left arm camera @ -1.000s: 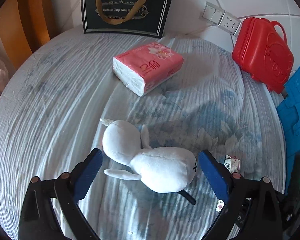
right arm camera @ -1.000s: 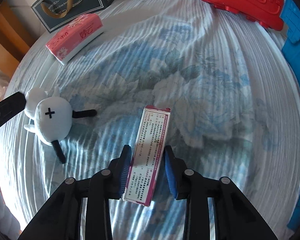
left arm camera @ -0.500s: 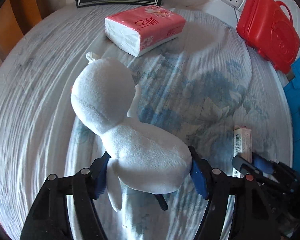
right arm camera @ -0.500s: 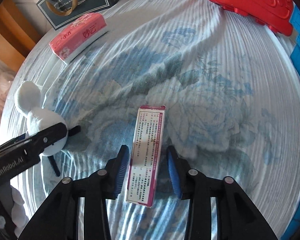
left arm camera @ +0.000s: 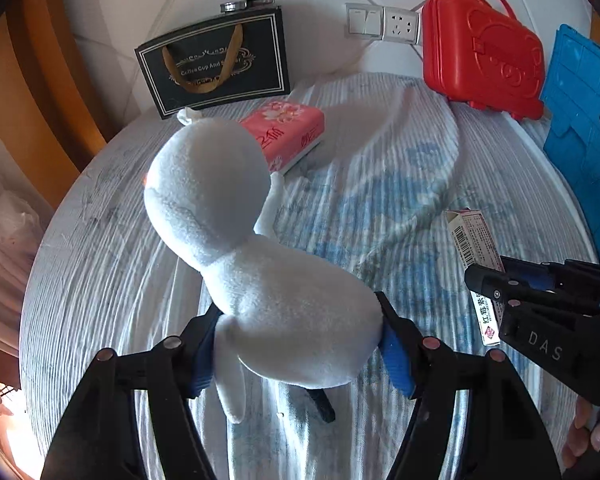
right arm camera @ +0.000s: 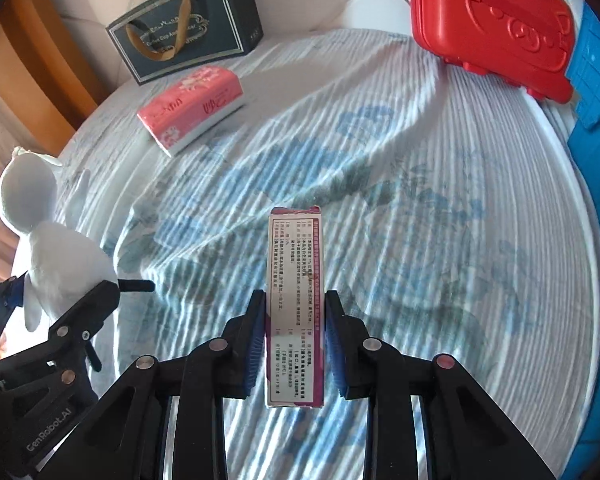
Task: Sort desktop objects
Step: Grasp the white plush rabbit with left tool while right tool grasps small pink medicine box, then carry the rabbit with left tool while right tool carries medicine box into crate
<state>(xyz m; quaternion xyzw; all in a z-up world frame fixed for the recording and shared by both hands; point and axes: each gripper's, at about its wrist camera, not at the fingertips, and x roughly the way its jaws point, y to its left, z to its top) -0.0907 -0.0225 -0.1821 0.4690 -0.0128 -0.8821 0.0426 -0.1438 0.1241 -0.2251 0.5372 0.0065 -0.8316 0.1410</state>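
Observation:
A white plush toy [left arm camera: 228, 200] with thin black legs hangs above the striped floral cloth [left arm camera: 380, 184], and my left gripper [left arm camera: 300, 320] is shut on its body. The toy also shows at the left of the right wrist view [right arm camera: 56, 256]. A narrow pink-and-white printed box [right arm camera: 294, 264] sits lengthwise between the blue pads of my right gripper [right arm camera: 295, 300]. Those jaws are closing and the pads press on the box's long sides. In the left wrist view the same box [left arm camera: 470, 236] sticks out of the right gripper [left arm camera: 496, 280] at the right.
A pink tissue pack [left arm camera: 288, 132] lies on the cloth near the back. Behind it a black gift bag [left arm camera: 216, 64] leans on the wall. A red plastic case [left arm camera: 480, 48] and a blue plastic panel [left arm camera: 580, 120] stand at the right, with a wall socket [left arm camera: 384, 24] between.
The left gripper closed on the plush toy and raised it off the cloth. The right gripper loosened briefly, then closed on the box again and lifted it a little.

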